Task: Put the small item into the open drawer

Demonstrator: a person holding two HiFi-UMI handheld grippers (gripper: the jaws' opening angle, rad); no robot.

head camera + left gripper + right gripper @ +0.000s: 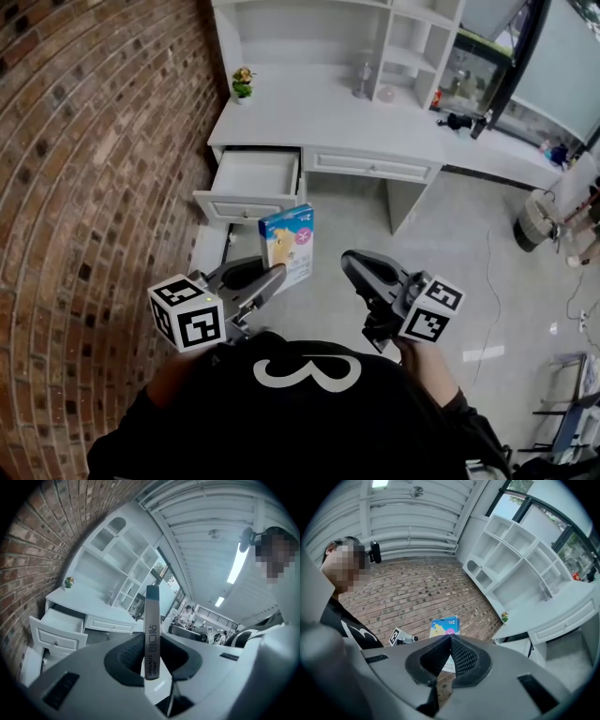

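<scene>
A small flat box [289, 244], blue and white with a cartoon picture, is held upright in my left gripper [279, 273], whose jaws are shut on its lower edge. In the left gripper view the box [152, 625] shows edge-on between the pads of the left gripper [152, 660]. The open drawer [246, 184] juts out of the white desk [337, 112] just beyond the box and looks bare inside. The drawer [56, 629] also lies low at the left of the left gripper view. My right gripper [356, 269] hovers to the right of the box, shut with nothing in it. The right gripper [450, 638] shows jaws that meet at the tips.
A brick wall [84, 141] runs along the left, close to the drawer. A small potted plant [243, 83] and a glass item [363, 80] stand on the desk under white shelves [412, 37]. A second drawer [370, 166] stays closed. Grey floor [469, 272] spreads to the right.
</scene>
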